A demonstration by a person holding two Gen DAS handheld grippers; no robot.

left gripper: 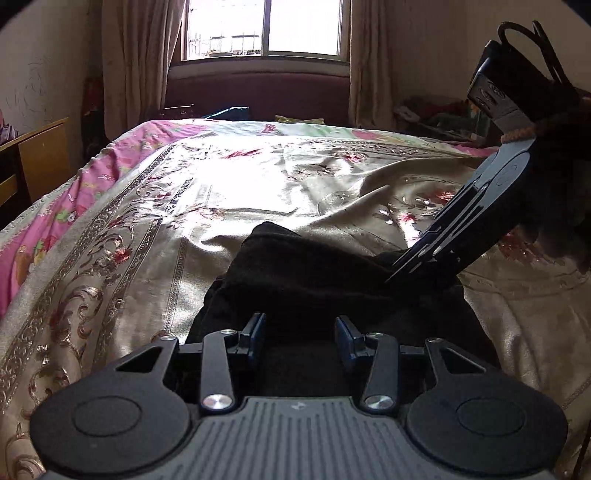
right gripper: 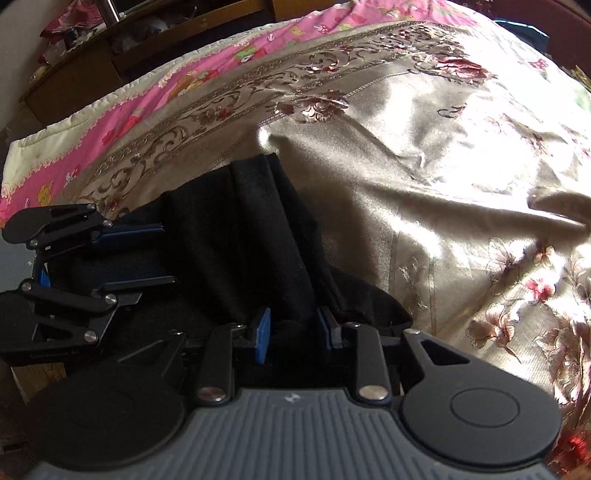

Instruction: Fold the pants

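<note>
A: We note the right gripper (right gripper: 291, 328): blue pads pinching a fold of the black pants (right gripper: 258, 229).

B: We see the left gripper (left gripper: 300, 332) spread over the same cloth; whether it presses, we cannot tell.

A: Pants lie bunched on the gold floral bedspread (left gripper: 166, 206), pink quilt (left gripper: 110, 162) beyond.

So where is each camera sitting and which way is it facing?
Left wrist: on the left gripper, looking along the bed toward the window; the right gripper shows.
Right wrist: on the right gripper, angled down at the bedspread; the left gripper shows.
Shared: black pants, both grippers.
</note>
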